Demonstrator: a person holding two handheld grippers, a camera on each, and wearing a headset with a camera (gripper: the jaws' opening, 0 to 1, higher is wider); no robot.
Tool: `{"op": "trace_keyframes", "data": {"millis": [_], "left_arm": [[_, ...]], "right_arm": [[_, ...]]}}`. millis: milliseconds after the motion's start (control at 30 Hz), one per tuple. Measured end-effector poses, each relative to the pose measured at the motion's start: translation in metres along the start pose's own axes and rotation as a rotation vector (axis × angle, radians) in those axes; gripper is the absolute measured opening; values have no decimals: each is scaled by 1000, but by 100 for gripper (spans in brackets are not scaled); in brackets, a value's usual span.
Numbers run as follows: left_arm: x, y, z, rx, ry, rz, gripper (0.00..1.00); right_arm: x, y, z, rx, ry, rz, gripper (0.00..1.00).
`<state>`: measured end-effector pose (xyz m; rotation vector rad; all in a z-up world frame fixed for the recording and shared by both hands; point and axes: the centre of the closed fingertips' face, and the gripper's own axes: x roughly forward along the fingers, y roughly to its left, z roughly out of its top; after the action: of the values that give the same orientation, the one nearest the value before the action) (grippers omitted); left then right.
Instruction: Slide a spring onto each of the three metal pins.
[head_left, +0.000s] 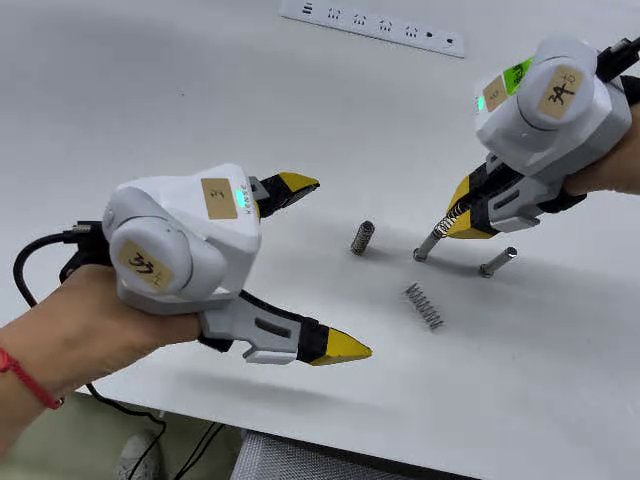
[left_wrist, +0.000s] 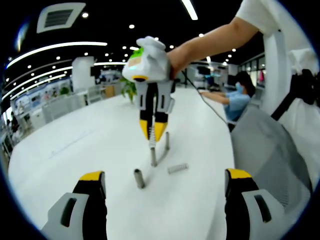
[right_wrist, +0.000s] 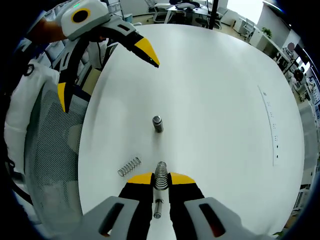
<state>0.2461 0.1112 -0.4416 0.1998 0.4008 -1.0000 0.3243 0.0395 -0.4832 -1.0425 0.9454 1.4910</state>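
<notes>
Takes as landmark the short grey metal pin standing upright mid-table with a coil spring already seated on it. Just right of the landmark, finds the white-and-black, yellow-tipped right gripper clamped on a thin steel-wire coil spring seated over the upper part of a second slim grey metal pin. Holds that pin tilted, foot touching the white tabletop. Left of the landmark, shows the matching left gripper with jaws spread wide apart and nothing between them. Leaves a loose third coil spring lying flat, right of the landmark and nearer the person, and a bare third metal pin lying on its side farther right of the landmark, beyond the tilted pin.

Probably handles as light, springy wire: gives under a hard squeeze, may kink or flick away, so best pinched gently across the middle coils with one end kept open for the pin. Likely needs the bare pin, stiff, smooth and prone to rolling, taken near one end and stood up or steadied before threading. Puts the task at roughly one pin done, one under way, one untouched
</notes>
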Motion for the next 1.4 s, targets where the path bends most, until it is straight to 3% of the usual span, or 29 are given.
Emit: {"op": "trace_keyframes", "data": {"millis": [1400], "left_arm": [[2,-1,-3,-17,-8,-12,100]], "right_arm": [[22,0,0,-11,21,7,12]]}}
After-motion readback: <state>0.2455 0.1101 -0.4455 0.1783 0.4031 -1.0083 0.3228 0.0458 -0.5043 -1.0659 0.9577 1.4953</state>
